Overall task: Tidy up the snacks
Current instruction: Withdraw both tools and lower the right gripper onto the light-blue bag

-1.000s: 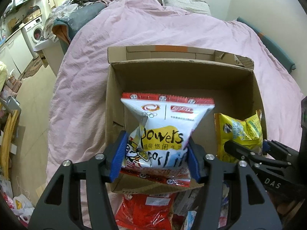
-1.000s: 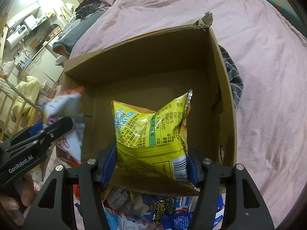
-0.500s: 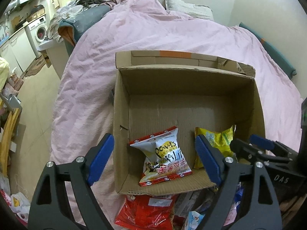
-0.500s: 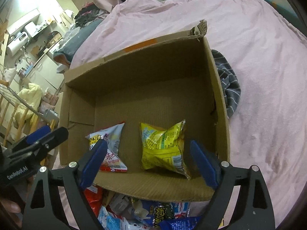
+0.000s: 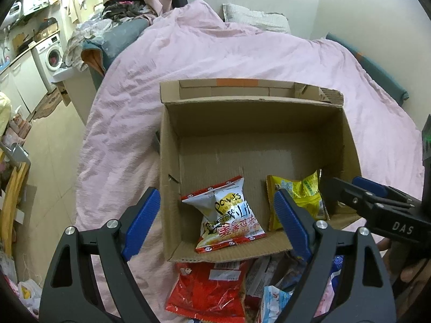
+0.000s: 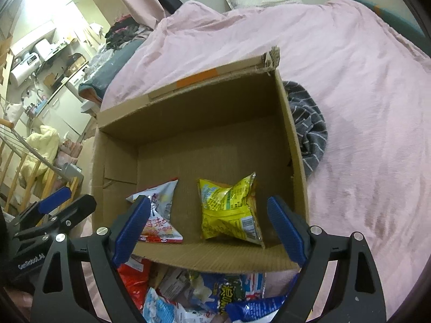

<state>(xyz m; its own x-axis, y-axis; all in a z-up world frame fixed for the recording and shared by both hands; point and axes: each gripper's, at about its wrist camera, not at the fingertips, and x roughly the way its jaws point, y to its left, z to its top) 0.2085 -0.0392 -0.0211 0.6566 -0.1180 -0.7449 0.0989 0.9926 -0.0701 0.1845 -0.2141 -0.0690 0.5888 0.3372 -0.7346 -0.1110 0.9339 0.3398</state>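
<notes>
An open cardboard box (image 5: pixel 250 123) (image 6: pixel 188 118) sits on a pink bedspread. A white and red snack bag (image 5: pixel 229 215) (image 6: pixel 161 215) lies inside at the front left, and a yellow snack bag (image 5: pixel 296 202) (image 6: pixel 229 212) lies to its right. My left gripper (image 5: pixel 215 223) is open and empty above the box's front edge. My right gripper (image 6: pixel 210 226) is open and empty over the front edge too; it also shows at the right of the left wrist view (image 5: pixel 377 202). A pile of loose snack packs (image 5: pixel 215 290) (image 6: pixel 202 296) lies in front of the box.
The pink bedspread (image 5: pixel 242 53) (image 6: pixel 363 94) surrounds the box. A grey striped cloth (image 6: pixel 309 134) lies against the box's right wall. A pillow (image 5: pixel 256 20) is at the head of the bed. Floor, a washing machine (image 5: pixel 51 53) and cupboards lie to the left.
Both grippers opened and let their bags drop into the box, the white bag on the left and the yellow on the right. Both then pulled back and up.
</notes>
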